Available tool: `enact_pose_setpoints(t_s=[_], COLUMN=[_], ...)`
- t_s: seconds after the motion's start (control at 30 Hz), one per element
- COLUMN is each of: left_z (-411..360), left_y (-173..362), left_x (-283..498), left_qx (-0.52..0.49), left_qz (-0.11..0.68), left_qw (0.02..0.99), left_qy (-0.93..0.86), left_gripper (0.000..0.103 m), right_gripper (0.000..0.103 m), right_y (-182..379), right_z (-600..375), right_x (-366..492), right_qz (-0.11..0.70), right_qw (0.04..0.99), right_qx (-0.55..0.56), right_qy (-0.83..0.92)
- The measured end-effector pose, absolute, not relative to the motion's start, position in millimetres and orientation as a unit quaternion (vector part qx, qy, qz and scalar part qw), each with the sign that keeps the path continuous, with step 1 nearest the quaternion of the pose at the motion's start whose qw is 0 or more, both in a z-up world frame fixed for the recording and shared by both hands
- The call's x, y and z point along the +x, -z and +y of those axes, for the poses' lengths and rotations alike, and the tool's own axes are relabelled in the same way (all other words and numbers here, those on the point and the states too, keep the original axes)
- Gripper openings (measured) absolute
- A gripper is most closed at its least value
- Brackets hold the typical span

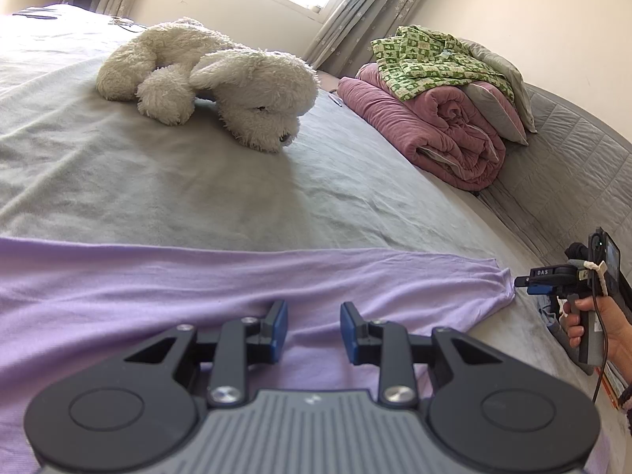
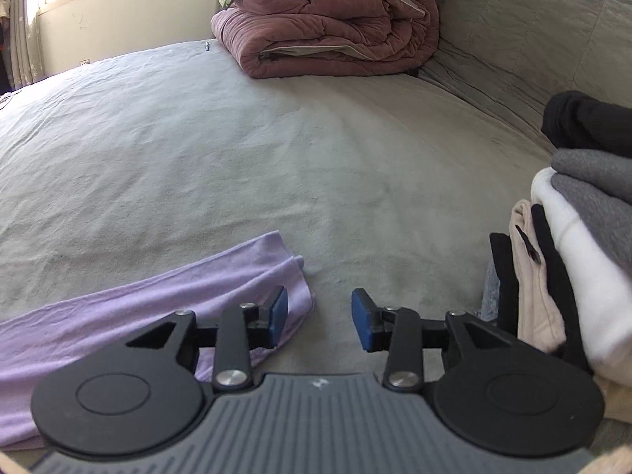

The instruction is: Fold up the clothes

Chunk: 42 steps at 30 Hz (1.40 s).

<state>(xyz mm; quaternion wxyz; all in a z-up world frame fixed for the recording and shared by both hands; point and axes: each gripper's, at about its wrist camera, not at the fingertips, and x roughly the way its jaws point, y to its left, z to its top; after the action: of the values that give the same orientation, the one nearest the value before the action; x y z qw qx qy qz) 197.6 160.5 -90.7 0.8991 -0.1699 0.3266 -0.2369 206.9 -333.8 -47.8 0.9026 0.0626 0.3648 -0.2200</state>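
So over on the left I've got the fluffy white plush dog (image 1: 213,79) lying on the grey bed sheet (image 1: 177,189), well away from the action. The lilac long-sleeved knit top (image 1: 177,288) is spread flat across the near edge of the bed, one sleeve stretched out to the right. My left gripper (image 1: 313,330) hovers over the body of that top, jaws partly open with nothing pinched between the blue pads. Further right, the sleeve cuff (image 2: 292,276) lies flat on the sheet. My right gripper (image 2: 319,318) sits just beside it, jaws open and gripping nothing, left pad over the cuff edge, right pad over bare sheet. Behind is a rolled dusty-pink quilt (image 2: 328,19). Far right, a stack of folded black, grey, white and beige clothes (image 2: 572,237).
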Motion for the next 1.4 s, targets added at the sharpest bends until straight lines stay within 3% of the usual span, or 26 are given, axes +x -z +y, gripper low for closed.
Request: enact_pose_setpoints(t_s=[0.1,0.17,0.23,0.27,0.5,0.63,0.67,0.73,0.97,1.1,1.13,1.17,1.2,1.23,1.33,1.4], left_z=[160.4,160.4,160.4,160.5,160.8,159.3,157.9,153.4,108.1,84.3,82.4,81.0,79.5,78.6,77.4,79.6], left_y=[90.6,90.3,90.3,90.3,90.3,87.5,85.4,79.3,38.8,38.9,42.5,46.7,51.0,54.9,64.1,64.7], left_x=[197.6,197.6,197.9,197.7,197.5,196.7,196.0,192.7,142.8,129.6,132.6,136.2,139.7,142.6,150.2,151.9], left_qx=[-0.169,-0.169,-0.17,-0.17,-0.168,-0.165,-0.159,-0.144,-0.001,0.064,0.069,0.074,0.078,0.083,0.09,0.084], left_qz=[0.326,0.326,0.326,0.326,0.326,0.329,0.332,0.335,0.267,0.268,0.278,0.29,0.301,0.31,0.33,0.33], left_qw=[0.899,0.899,0.899,0.899,0.899,0.899,0.899,0.896,0.863,0.844,0.845,0.846,0.847,0.848,0.854,0.857], left_qy=[0.237,0.237,0.238,0.238,0.238,0.236,0.236,0.252,0.429,0.46,0.451,0.441,0.431,0.422,0.393,0.387], left_gripper=[0.03,0.031,0.031,0.032,0.032,0.032,0.033,0.033,0.034,0.034,0.033,0.032,0.032,0.032,0.032,0.031], right_gripper=[0.04,0.035,0.003,0.0,0.0,0.02,0.034,0.042,0.041,0.038,0.027,0.009,0.001,0.0,0.018,0.018], right_y=[51.9,56.4,58.5,57.9,52.1,47.0,44.6,39.8,44.6,72.6,80.2,85.5,87.9,87.1,82.2,80.7], right_z=[-335.7,-336.9,-336.3,-335.9,-342.5,-334.2,-328.4,-316.7,-285.9,-282.1,-281.7,-279.8,-278.4,-279.1,-282.9,-282.8], right_x=[196.9,200.5,204.1,205.1,204.4,190.8,186.0,176.0,149.6,134.9,129.4,125.6,126.1,127.9,133.1,136.0], right_qz=[0.36,0.36,0.355,0.352,0.341,0.343,0.341,0.337,0.297,0.264,0.247,0.235,0.236,0.237,0.233,0.237], right_qw=[0.903,0.9,0.902,0.903,0.899,0.899,0.899,0.898,0.876,0.866,0.872,0.88,0.885,0.887,0.887,0.887], right_qx=[0.12,0.137,0.138,0.136,0.108,0.143,0.156,0.189,0.326,0.377,0.376,0.36,0.342,0.341,0.355,0.355], right_qy=[0.203,0.203,0.204,0.207,0.255,0.233,0.227,0.212,0.193,0.195,0.195,0.2,0.208,0.205,0.182,0.176])
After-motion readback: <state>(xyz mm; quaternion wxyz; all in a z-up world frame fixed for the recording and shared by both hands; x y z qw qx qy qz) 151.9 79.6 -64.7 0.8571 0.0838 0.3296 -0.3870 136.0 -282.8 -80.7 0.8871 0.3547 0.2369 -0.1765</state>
